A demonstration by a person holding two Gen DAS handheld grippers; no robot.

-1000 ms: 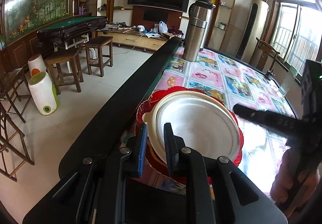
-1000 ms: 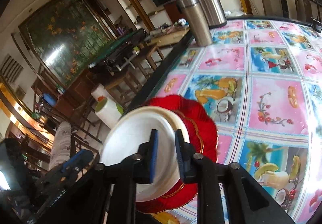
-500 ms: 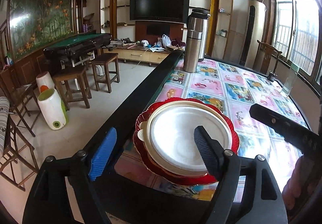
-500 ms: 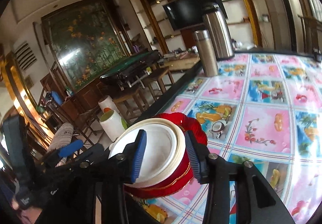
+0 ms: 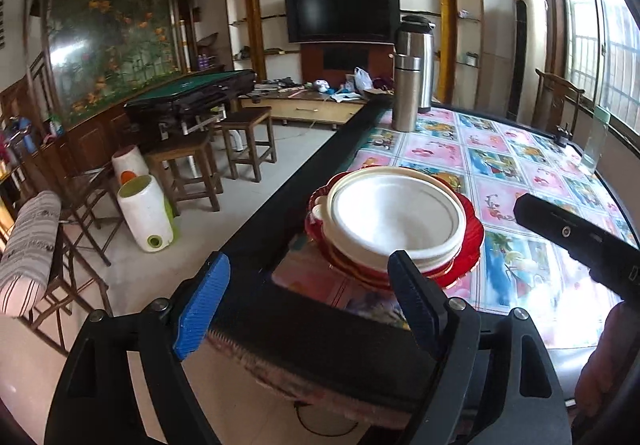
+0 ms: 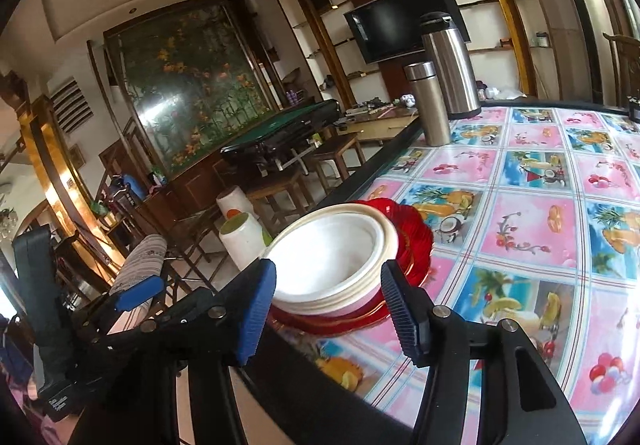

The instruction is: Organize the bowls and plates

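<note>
The left gripper, black with 2 blue ribbed pads, has its jaws spread wide with nothing between them, held off the near edge of the table short of the dishes. The right gripper is built the same and is likewise spread wide and empty, its pads to either side of the near rim of the stack in its own view without touching it.

The white round bowl sits uppermost, nested inside cream-coloured shallow dishes whose rims show as stacked rings below it. How many cream dishes there are is hard to tell. The whole pile rests on a red scalloped plate with a thin gold line, which lies on the glossy tablecloth printed with pink and blue fruit squares, close to the table's black border.

Well behind the stack, near the far end of that border, stand a slim brushed-steel flask and, just beside it, a taller steel thermos jug with a black lid.

In the left view the black body of the right gripper reaches in from the right, with part of a hand under it. The right view shows the left gripper at lower left.
</note>
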